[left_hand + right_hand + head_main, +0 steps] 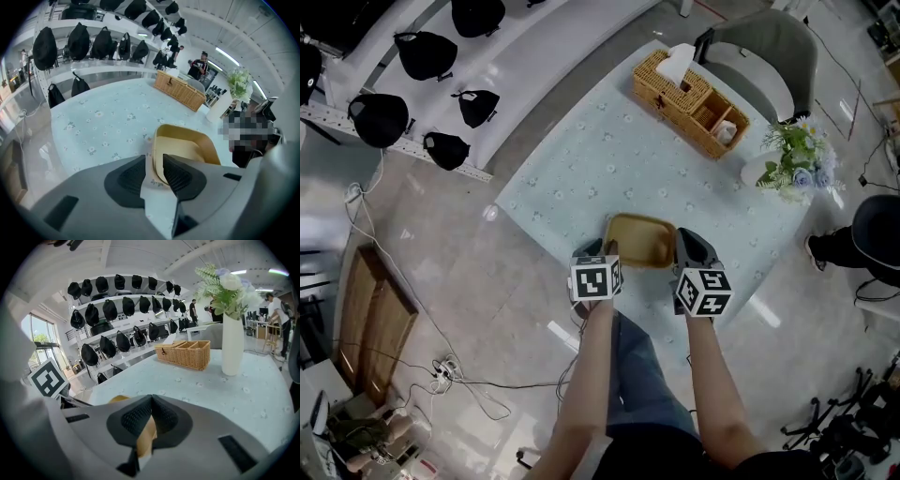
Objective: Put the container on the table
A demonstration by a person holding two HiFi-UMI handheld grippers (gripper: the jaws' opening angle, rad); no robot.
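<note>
While at container, both forearms outstretched.

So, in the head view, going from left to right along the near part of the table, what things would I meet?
You meet the left tongs → tan container → right tongs → vase of flowers.

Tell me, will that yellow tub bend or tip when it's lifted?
The container is probably stiff: its thin wall looks unbent in the left gripper. It is likely light, since it looks empty. Held at both sides, it shouldn't tip.
</note>
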